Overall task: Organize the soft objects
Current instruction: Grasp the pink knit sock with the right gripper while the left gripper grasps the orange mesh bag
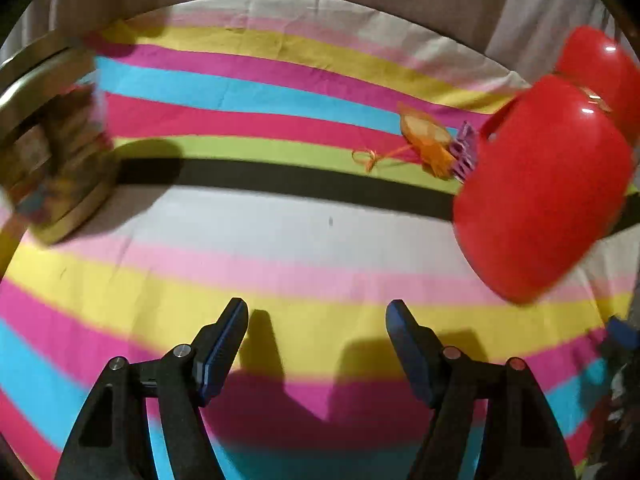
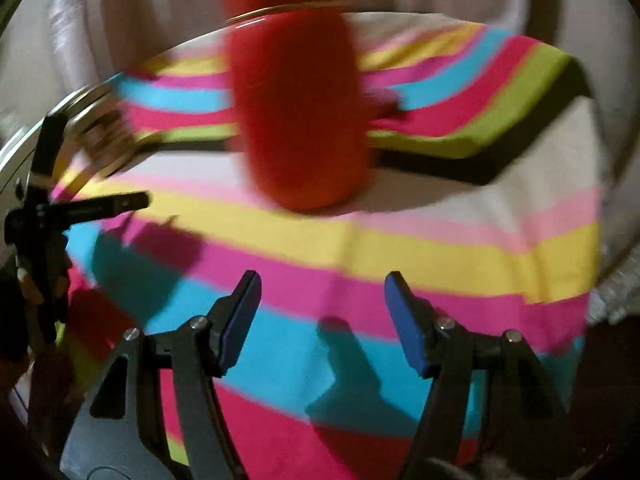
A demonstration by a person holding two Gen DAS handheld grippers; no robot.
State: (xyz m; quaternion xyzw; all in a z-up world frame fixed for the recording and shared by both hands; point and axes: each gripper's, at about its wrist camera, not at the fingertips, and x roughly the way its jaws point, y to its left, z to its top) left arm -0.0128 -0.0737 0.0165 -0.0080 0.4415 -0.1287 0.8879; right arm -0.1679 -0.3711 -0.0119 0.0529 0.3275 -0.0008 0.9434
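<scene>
Both the left gripper [image 1: 316, 320] and the right gripper [image 2: 322, 292] stand wide with nothing between the fingers, above the striped cloth [image 1: 280, 272]. The soft things lie well ahead: a red heart-shaped cushion [image 1: 548, 184], or perhaps a balloon, since blur hides its make, with an orange mesh pouch [image 1: 430, 140] just beside it. A hasty reach could shove the cushion over the pouch or knock the gold tin [image 1: 60, 152].

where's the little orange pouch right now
In the left wrist view the orange pouch lies on the striped cloth at upper right, beside a purple item and just left of the big red balloon.
</scene>
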